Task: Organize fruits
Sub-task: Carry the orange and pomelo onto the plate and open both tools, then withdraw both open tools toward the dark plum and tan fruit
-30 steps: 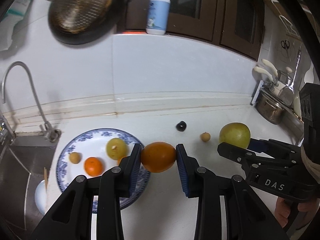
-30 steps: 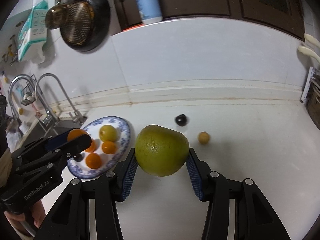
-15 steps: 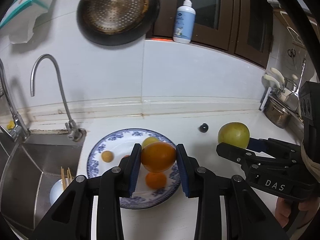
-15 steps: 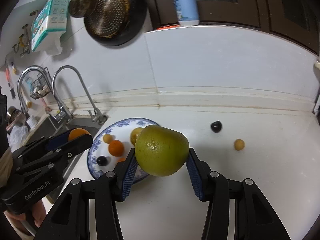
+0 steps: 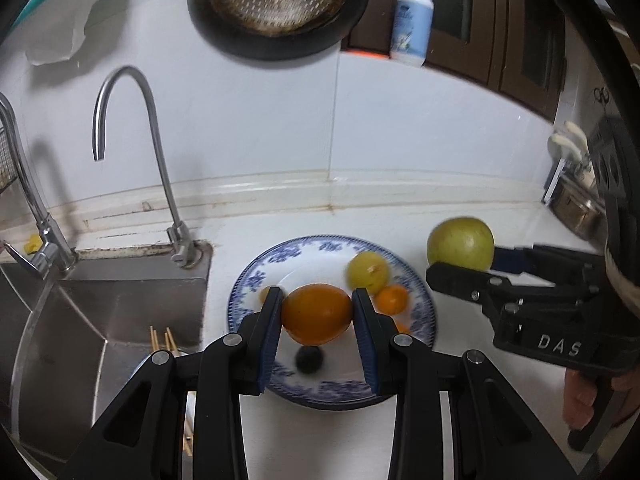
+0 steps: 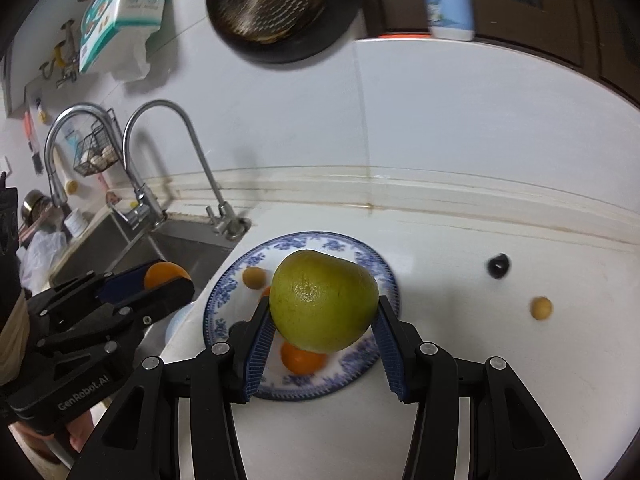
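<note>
Left gripper [image 5: 317, 314]: clamped on an orange fruit [image 5: 317, 314], oval, long axis running across from pad to pad, held above the near half of the plate [image 5: 420, 292]. Right gripper [image 6: 324, 318]: clamped on a large green-yellow citrus [image 6: 323, 306], roundish, broad end toward the right pad, dimpled end facing the camera, held over the same plate. Plate: blue-and-white patterned, on the white surface [image 6: 500, 360] just beside the sink [image 5: 120, 312] edge; contents: one yellow-green fruit [image 5: 368, 273], one small orange fruit [image 5: 393, 300] touching it, one small tan fruit [image 6: 254, 278] toward the sink side, one dark fruit [image 5: 309, 359] at the near rim, further orange pieces partly hidden. Loose on the surface, well apart from the plate toward the right edge: one dark fruit [image 6: 498, 266], one small tan fruit [image 6: 541, 308].
</note>
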`<state>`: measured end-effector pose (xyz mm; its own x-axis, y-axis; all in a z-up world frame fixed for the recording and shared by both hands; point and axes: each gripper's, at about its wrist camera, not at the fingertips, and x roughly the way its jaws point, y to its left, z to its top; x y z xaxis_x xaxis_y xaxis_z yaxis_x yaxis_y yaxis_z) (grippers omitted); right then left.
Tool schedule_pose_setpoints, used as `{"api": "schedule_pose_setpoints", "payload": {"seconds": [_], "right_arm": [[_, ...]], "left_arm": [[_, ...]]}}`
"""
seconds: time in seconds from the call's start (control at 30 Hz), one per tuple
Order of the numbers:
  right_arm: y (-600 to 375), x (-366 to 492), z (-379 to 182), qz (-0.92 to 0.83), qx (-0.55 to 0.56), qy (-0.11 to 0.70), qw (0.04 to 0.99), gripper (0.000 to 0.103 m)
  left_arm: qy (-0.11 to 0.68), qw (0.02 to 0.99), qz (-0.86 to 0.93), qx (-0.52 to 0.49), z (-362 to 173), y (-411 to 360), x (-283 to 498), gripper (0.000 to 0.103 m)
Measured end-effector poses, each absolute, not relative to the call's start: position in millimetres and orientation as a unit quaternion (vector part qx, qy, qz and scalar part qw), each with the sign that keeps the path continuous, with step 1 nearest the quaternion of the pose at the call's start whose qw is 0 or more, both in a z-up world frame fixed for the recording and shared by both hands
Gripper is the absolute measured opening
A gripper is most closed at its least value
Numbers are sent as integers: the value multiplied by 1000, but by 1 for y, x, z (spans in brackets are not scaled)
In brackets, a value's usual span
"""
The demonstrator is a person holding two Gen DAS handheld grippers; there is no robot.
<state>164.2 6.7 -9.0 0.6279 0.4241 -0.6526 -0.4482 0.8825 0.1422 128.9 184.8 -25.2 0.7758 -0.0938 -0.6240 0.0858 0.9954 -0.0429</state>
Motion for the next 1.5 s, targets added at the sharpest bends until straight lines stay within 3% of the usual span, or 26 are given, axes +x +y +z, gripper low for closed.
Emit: {"api": "schedule_pose_setpoints", "payload": {"seconds": [0.9,1.07,1.17,1.27,1.5], "right_arm": [[107,286,-71,268,-103,447,847,50],[106,289,-75,264,-100,455,845,50],[105,289,-77,263,-94,459,843,53],[101,286,-69,261,-86,446,852,62],[81,265,-45,253,-68,414,872,62]], "left_arm": [[440,895,-74,15,-93,213,201,34],[445,893,-72,12,-92,215,203,36],[438,896,-69,15,-87,214,200,48],[430,900,-63,12,-81,215,196,49],[397,917,-44,-17,-56,221,176,49]]}}
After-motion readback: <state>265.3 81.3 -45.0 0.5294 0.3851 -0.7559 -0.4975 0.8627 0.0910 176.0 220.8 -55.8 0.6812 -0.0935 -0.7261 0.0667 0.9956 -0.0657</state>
